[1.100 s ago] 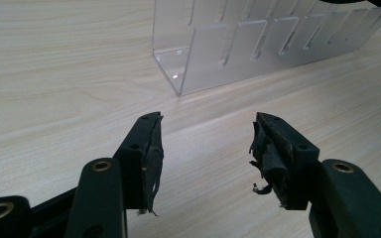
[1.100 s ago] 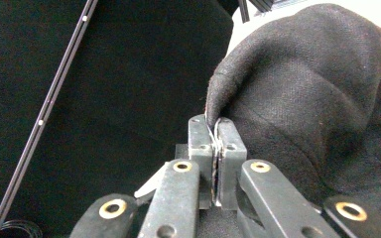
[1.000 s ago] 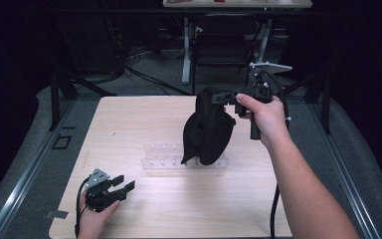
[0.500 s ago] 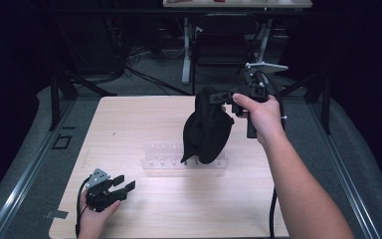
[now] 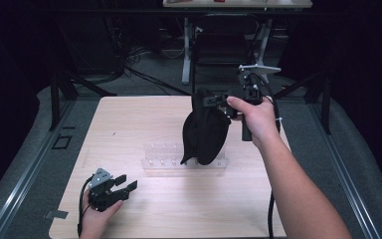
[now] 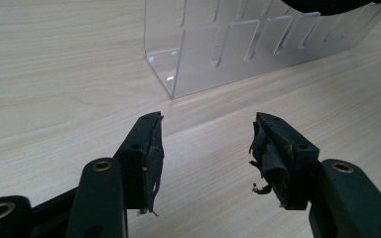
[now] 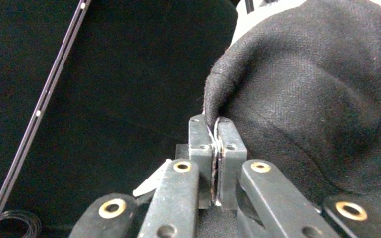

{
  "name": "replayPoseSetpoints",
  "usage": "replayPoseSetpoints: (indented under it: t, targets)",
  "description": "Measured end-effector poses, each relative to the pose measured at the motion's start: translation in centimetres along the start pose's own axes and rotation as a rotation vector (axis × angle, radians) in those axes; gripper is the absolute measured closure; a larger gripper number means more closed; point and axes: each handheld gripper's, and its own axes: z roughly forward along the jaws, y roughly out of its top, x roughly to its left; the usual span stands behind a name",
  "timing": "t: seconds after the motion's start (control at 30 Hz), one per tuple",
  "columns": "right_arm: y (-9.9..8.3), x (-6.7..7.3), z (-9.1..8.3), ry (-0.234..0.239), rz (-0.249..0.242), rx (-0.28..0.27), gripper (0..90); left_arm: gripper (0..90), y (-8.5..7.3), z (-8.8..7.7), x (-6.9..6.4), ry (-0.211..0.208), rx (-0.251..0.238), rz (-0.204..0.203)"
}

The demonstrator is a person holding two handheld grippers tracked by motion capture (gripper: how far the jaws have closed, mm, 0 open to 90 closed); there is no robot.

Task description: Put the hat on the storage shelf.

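A black cloth (image 5: 205, 134) hangs from my right gripper (image 5: 206, 101), which is shut on its upper edge above the middle of the table. In the right gripper view the jaws pinch the hem of the black cloth (image 7: 317, 99), and the right gripper (image 7: 217, 124) points away from me. The cloth's lower end drapes over a clear plastic rack (image 5: 164, 158) with slots. My left gripper (image 5: 127, 182) rests open near the table's front left corner. In the left gripper view the left gripper (image 6: 206, 141) has nothing between its jaws, and the clear rack (image 6: 238, 44) stands just ahead.
The wooden table (image 5: 139, 119) has bare surface left of the rack and along its front. Beyond the far edge stand a chair and table legs (image 5: 186, 50) on a dark floor with cables. A metal rail (image 5: 25, 169) runs along the left side.
The right hand has drifted slightly toward the left with the cloth still hanging from it. The left gripper has stayed where it was.
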Motion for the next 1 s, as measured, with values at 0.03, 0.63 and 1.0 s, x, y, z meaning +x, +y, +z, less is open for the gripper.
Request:
replayPoseSetpoints:
  t: [0.03, 0.63, 1.0]
  targets:
    - [-0.1, 0.1, 0.1, 0.004, -0.008, 0.009, 88.4, 45.9, 0.1, 0.0, -0.1, -0.005, -0.002, 0.005]
    - [-0.3, 0.8, 2.3, 0.037, 0.016, -0.019, 88.2, 47.4, 3.3, -0.2, -2.5, -0.080, -0.068, 0.057]
    - [-0.4, 0.7, 2.5, 0.044, 0.020, -0.036, 88.2, 48.9, 6.2, 1.5, -5.9, -0.147, -0.098, 0.142]
